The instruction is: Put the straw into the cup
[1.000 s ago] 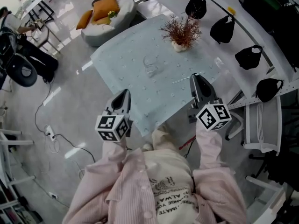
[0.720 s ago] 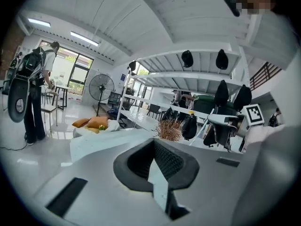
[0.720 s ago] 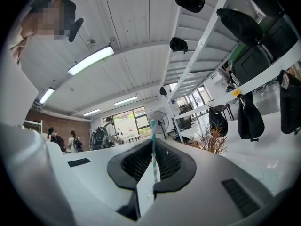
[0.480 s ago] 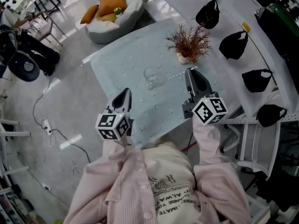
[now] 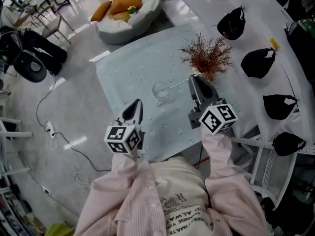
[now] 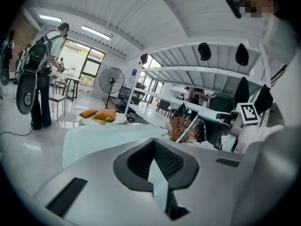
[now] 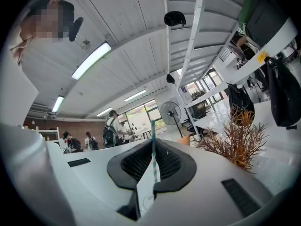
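A clear glass cup [image 5: 160, 91] stands on the pale blue tablecloth [image 5: 128, 73]. Just right of it, my right gripper [image 5: 193, 78] is shut on a green-and-white striped straw [image 5: 180, 82] that sticks out leftward toward the cup's rim. In the right gripper view the straw [image 7: 153, 145] rises upright between the closed jaws of that gripper [image 7: 151, 173]. My left gripper [image 5: 138, 102] hovers near the cloth's front edge, left of and nearer than the cup, shut and empty. The left gripper view shows its jaws [image 6: 155, 173] together, with the straw [image 6: 189, 128] beyond.
A dried reddish plant [image 5: 209, 58] in a small pot stands just behind the right gripper. Black bags [image 5: 231, 22] hang along a white rack at the right. A white beanbag with orange cushions [image 5: 128, 9] lies beyond the table. Cables run over the floor at the left.
My right gripper has carried the straw leftward, closer to the cup. The left gripper has stayed about where it was.
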Available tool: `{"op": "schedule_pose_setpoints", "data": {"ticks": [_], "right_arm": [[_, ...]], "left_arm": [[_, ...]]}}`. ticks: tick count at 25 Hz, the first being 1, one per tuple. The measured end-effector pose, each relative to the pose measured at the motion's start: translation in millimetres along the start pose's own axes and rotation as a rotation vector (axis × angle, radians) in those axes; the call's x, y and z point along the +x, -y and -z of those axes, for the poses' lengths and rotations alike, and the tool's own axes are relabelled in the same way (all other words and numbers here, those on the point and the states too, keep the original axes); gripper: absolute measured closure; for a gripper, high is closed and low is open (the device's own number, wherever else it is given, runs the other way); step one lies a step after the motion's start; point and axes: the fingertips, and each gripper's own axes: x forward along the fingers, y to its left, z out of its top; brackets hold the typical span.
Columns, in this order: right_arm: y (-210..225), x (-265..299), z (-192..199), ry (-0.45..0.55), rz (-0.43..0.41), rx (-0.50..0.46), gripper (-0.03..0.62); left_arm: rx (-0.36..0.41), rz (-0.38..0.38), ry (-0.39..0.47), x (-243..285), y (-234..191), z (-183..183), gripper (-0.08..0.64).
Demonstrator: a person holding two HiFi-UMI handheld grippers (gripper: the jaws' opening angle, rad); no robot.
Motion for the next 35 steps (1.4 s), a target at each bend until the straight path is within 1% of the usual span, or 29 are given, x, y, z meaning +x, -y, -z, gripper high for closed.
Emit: {"op": "schedule_pose_setpoints", "data": {"ticks": [4, 9, 14, 20, 24, 35], "right_arm": [[5, 24, 16, -0.035, -0.026, 0.019, 0.574], [11, 49, 44, -0.088, -0.048, 0.047, 0.574], [16, 65, 74, -0.139, -0.059, 0.064, 0.574], [22, 73, 106, -0.196, -0.043, 0.073, 0.574], [26, 75, 126, -0.229, -0.026, 0.108, 0.574], [33, 80, 152, -0.277, -0.006, 0.166, 0.574]], "left_arm": [[-0.015, -0.019, -0.024, 12, -8, 7, 0.561], [-0.058, -0.042, -0.043, 28, -19, 16, 0.561], [-0.065, -0.054, -0.081, 41, -30, 33, 0.561], [-0.104, -0.035, -0.126, 53, -36, 56, 0.56], [-0.139, -0.033, -0.156, 56, -42, 71, 0.561], [-0.174, -0.032, -0.173, 65, -49, 79, 0.56]]}}
